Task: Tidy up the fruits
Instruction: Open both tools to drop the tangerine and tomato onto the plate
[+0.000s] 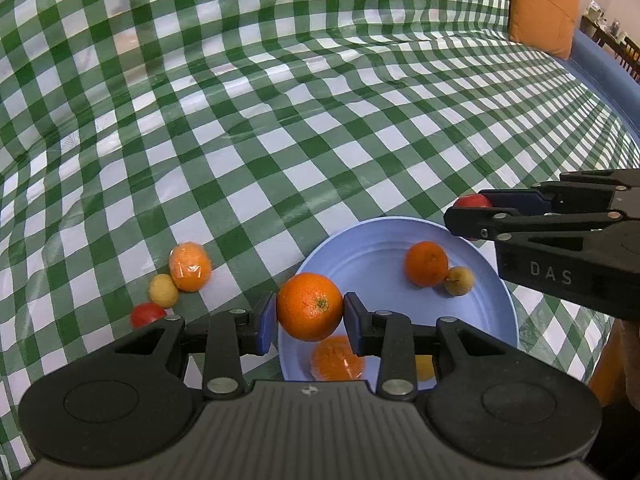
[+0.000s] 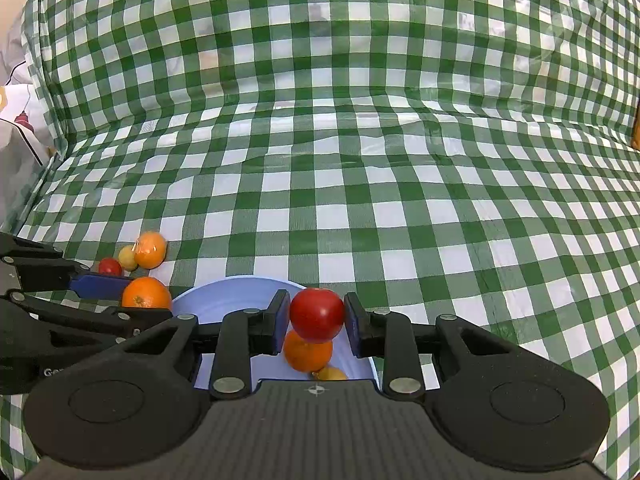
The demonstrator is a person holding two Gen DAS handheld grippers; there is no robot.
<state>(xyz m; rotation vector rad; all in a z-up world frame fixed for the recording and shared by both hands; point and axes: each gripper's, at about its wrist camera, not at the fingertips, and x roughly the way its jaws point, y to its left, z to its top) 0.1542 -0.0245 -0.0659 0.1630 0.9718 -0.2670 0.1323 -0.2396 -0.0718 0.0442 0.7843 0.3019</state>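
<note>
Left gripper (image 1: 310,316): clamped on a large round orange (image 1: 310,306), held above the near-left rim of the round pale-blue plastic plate (image 1: 360,240)
Right gripper (image 2: 317,320): closed on a round red tomato-like fruit (image 2: 317,314), over the plate's right side
On plate: smaller orange (image 1: 426,263) touching a small yellow fruit (image 1: 459,280)
On green-checked tablecloth (image 1: 280,120), left of plate: wrapped orange (image 1: 189,266), yellow fruit (image 1: 163,290), red fruit (image 1: 147,314), clustered

- The yellow fruit (image 1: 425,367) at lower centre of the left wrist view is mostly hidden behind the left tongs (image 1: 310,318).
- The orange cushion (image 1: 542,4) is cut off by the top edge.
- The far room at upper right is too small to tell.
</note>
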